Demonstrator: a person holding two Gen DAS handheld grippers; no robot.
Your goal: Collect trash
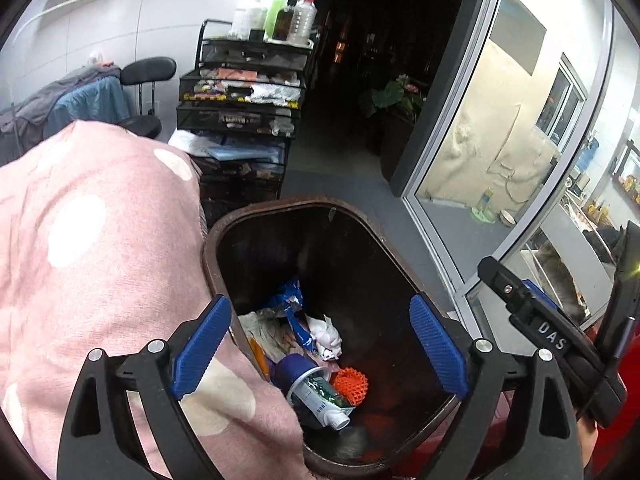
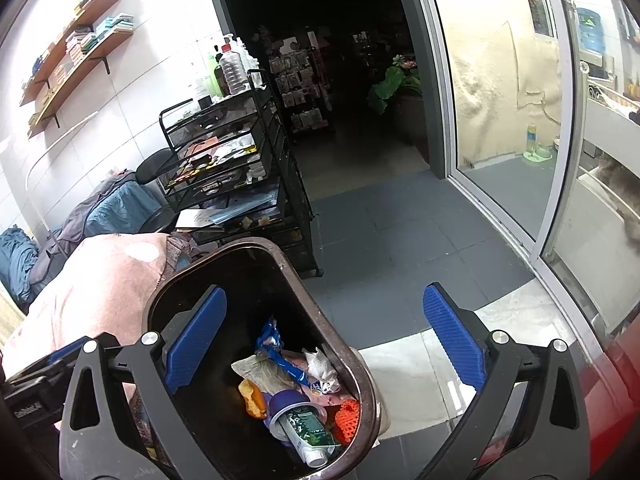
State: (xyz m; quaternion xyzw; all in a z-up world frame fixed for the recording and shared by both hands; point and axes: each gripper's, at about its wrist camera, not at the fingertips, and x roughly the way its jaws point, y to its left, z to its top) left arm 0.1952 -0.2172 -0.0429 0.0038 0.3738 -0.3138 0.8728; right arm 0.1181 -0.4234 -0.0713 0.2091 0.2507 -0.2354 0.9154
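A dark brown trash bin [image 1: 280,210] stands on the floor and also shows in the right wrist view [image 2: 362,376]. Inside lie a white and green tube in a purple cup [image 1: 316,392] [image 2: 304,428], an orange mesh piece [image 1: 351,385] [image 2: 347,420], a blue wrapper [image 1: 294,312] [image 2: 276,346] and crumpled paper [image 1: 326,334] [image 2: 320,364]. My left gripper [image 1: 320,356] is open and empty above the bin. My right gripper [image 2: 326,346] is open and empty over the bin's right rim, and its body shows in the left wrist view [image 1: 552,332].
A pink spotted blanket [image 1: 92,248] [image 2: 100,284] lies against the bin's left side. A black wire cart [image 1: 244,92] [image 2: 228,160] with bottles on top stands behind. A glass sliding door [image 1: 500,128] [image 2: 504,120] is to the right, a dark doorway behind.
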